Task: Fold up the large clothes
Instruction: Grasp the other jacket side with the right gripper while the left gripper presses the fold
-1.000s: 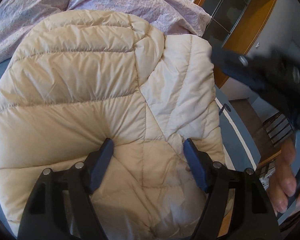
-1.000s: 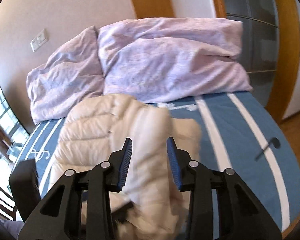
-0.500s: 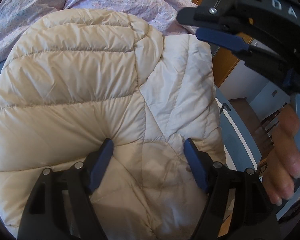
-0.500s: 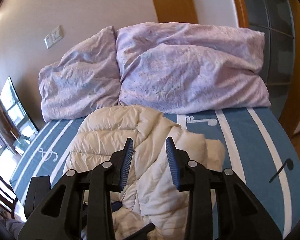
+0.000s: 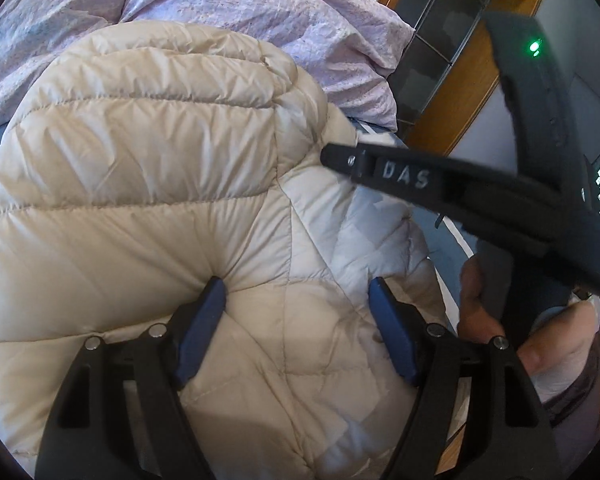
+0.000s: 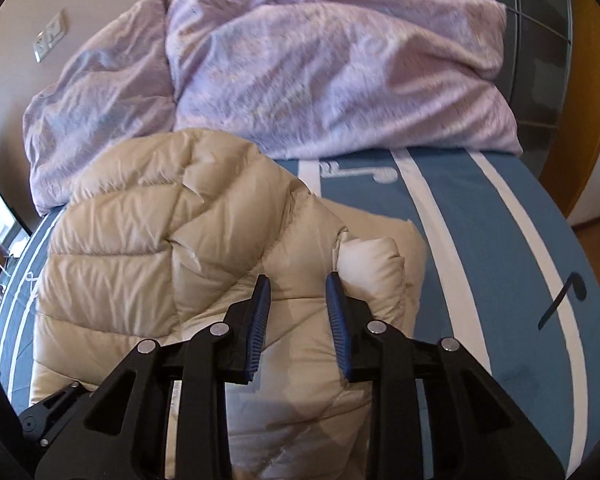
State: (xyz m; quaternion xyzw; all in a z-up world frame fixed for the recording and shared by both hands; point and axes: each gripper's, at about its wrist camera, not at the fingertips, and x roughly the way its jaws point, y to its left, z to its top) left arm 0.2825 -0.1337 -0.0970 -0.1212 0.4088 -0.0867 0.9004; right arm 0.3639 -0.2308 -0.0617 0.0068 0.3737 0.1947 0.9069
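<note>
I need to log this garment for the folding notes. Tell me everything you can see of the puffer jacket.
The puffer jacket is cream-beige, quilted in puffy stitched channels, with a smooth, slightly shiny shell. It lies bunched and partly folded on the blue striped bedcover, its far end against the lilac pillows. A rolled end pokes out on its right. The left tool presses wide-set fingers into it, dimpling the fabric; the right tool, jaws just narrowing, stands over it.

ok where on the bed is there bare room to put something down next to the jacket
The widest bare patch is the blue striped sheet right of the puffer jacket, running from the lilac pillows toward the near edge. A thin strip shows on the jacket's left. The head end is crowded with pillows, and both the left gripper and right gripper sit over the jacket.
</note>
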